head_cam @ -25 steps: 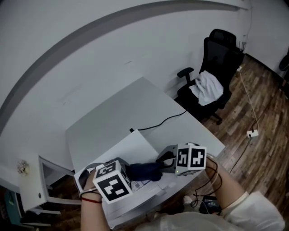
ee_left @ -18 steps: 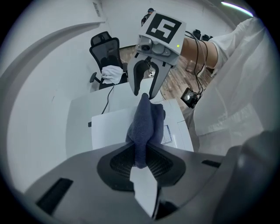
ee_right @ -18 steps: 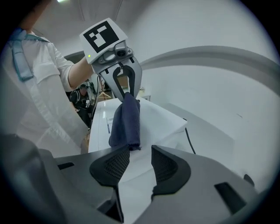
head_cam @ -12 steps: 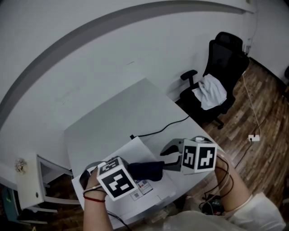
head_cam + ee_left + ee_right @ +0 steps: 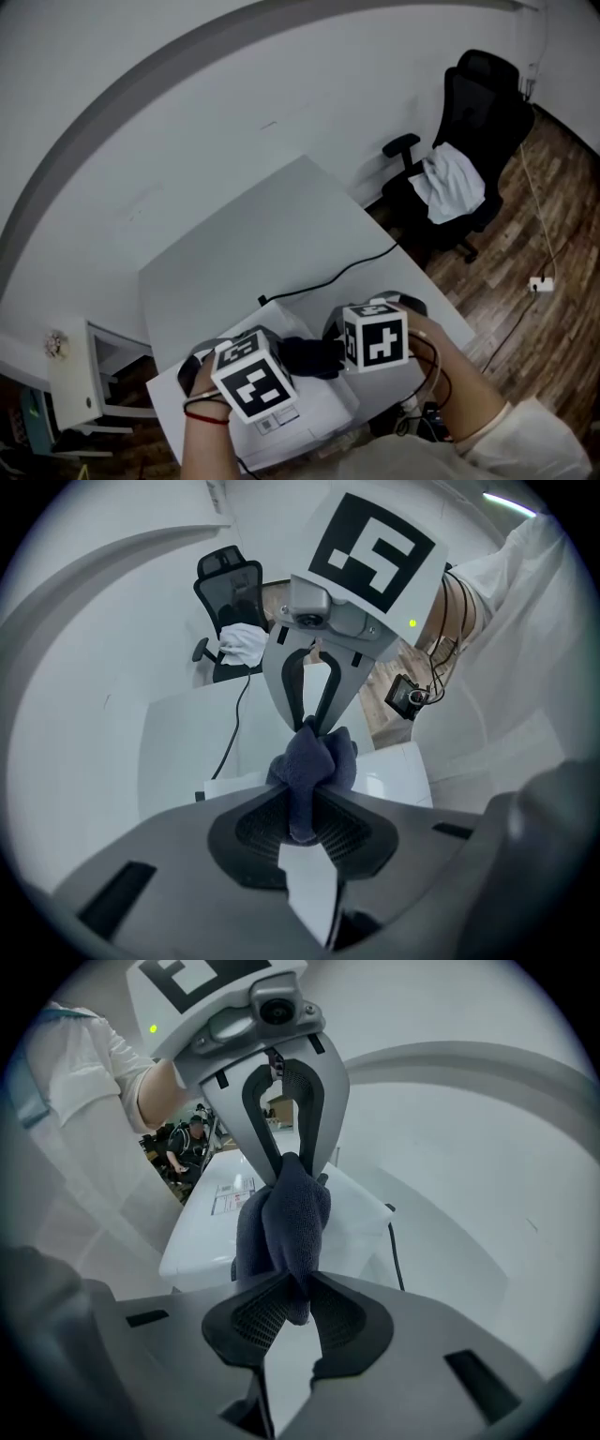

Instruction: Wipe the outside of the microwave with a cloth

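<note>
The left gripper is clamped on 1 end of the dark blue cloth. The right gripper, whose jaws have just been closing, now pinches the other end. The bunched cloth hangs between the 2, just above the white microwave beneath them, possibly touching its top. Wiping looks barely begun, with the sides and front still to do.
</note>
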A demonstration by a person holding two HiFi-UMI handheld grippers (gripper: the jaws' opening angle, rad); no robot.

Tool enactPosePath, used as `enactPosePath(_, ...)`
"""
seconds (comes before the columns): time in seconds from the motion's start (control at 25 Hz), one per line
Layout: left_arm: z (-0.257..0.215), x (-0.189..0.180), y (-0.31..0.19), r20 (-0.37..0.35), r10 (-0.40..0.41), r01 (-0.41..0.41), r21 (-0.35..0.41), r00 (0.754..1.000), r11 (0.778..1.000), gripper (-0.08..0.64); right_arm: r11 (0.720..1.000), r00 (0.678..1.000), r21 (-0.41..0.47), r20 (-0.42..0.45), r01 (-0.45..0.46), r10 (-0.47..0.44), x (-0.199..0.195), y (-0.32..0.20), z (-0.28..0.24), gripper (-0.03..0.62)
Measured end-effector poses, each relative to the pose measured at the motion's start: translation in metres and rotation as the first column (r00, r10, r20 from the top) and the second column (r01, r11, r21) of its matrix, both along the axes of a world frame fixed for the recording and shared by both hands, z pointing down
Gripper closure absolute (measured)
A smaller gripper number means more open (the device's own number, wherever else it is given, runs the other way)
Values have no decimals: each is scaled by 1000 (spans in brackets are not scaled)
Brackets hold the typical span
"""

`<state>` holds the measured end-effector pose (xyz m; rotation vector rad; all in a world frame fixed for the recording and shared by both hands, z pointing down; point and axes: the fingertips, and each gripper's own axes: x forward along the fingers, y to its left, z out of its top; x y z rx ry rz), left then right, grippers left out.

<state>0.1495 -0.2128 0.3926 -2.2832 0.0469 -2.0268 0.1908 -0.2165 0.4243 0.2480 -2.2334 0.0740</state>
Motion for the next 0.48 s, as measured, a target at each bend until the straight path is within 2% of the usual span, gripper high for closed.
enactPosePath(0.24, 13, 23, -22, 95, -15, 15, -9, 995, 1000, 494, 999, 1000, 31, 28, 7, -7, 9, -29, 19, 515)
enactPosePath(0.48, 34, 29, -55, 160, -79, 80, -6, 984, 997, 492, 993, 991, 96, 117, -71, 59, -4, -69, 43, 517)
